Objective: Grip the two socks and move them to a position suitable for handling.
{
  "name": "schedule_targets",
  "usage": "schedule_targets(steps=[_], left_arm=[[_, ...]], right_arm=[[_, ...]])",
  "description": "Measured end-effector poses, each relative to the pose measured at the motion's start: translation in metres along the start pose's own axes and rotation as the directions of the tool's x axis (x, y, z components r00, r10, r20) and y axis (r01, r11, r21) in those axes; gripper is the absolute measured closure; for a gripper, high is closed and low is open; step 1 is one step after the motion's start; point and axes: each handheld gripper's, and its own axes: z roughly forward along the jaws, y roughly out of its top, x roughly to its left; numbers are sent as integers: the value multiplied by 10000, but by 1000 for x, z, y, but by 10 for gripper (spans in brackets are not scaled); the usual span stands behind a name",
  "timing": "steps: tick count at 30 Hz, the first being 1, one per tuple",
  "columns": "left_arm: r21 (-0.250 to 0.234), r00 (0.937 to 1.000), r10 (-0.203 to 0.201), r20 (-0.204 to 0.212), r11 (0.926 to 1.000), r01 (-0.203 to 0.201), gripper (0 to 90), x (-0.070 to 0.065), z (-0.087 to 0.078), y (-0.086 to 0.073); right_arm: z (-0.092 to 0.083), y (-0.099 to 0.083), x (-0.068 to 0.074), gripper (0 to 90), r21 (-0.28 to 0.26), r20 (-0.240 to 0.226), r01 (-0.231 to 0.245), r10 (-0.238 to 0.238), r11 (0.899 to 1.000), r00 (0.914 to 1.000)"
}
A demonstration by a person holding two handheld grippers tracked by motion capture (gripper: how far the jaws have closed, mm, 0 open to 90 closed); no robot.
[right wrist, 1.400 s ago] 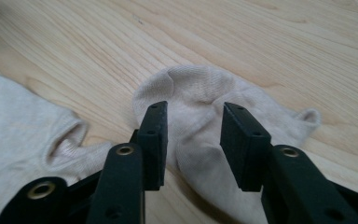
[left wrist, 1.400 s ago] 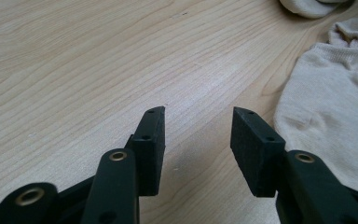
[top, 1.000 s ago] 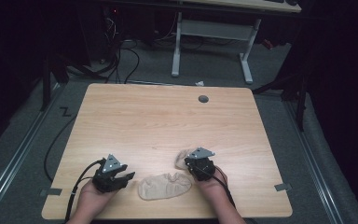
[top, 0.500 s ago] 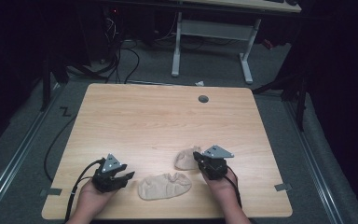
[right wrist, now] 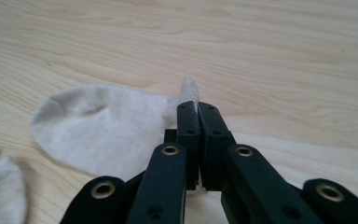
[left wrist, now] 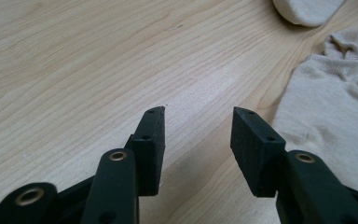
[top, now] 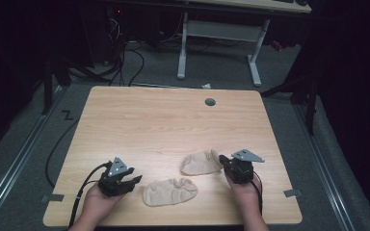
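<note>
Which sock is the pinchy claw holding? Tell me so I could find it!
Look at the wooden table, along the edge nearest the person. Two beige socks lie there; the held sock is the one farther from that edge, on the right. The right gripper pinches its edge, while the other sock lies free.

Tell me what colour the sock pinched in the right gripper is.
Plain pale beige, no pattern: the sock shows best in the right gripper view.

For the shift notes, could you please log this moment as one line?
right gripper: shut on far sock edge | left gripper: open, holding nothing | near sock: flat on table
</note>
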Motion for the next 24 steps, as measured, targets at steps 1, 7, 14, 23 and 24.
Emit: schedule_targets(steps=[1, 7, 14, 23, 24], left_arm=[[1, 10000, 35, 8, 10000, -35, 553, 0, 0, 0], [-6, 9999, 89, 54, 10000, -89, 555, -1, 2, 2], [12, 9999, 114, 33, 9999, -114, 554, -2, 1, 2], [-5, 9999, 121, -14, 9999, -121, 554, -1, 0, 1], [12, 9999, 128, -12, 9999, -128, 554, -1, 0, 1]], right_arm=[[1, -2, -4, 882, 42, 54, -61, 61, 10000, 10000], [4, -10, -23, 871, 423, 450, -505, 486, 9978, 9978], [9, -17, -34, 843, 885, 583, -821, 771, 9927, 9953], [8, -13, -26, 831, 794, 640, -267, 216, 9965, 9977], [9, -12, -25, 837, 859, 607, -210, 158, 9961, 9980]])
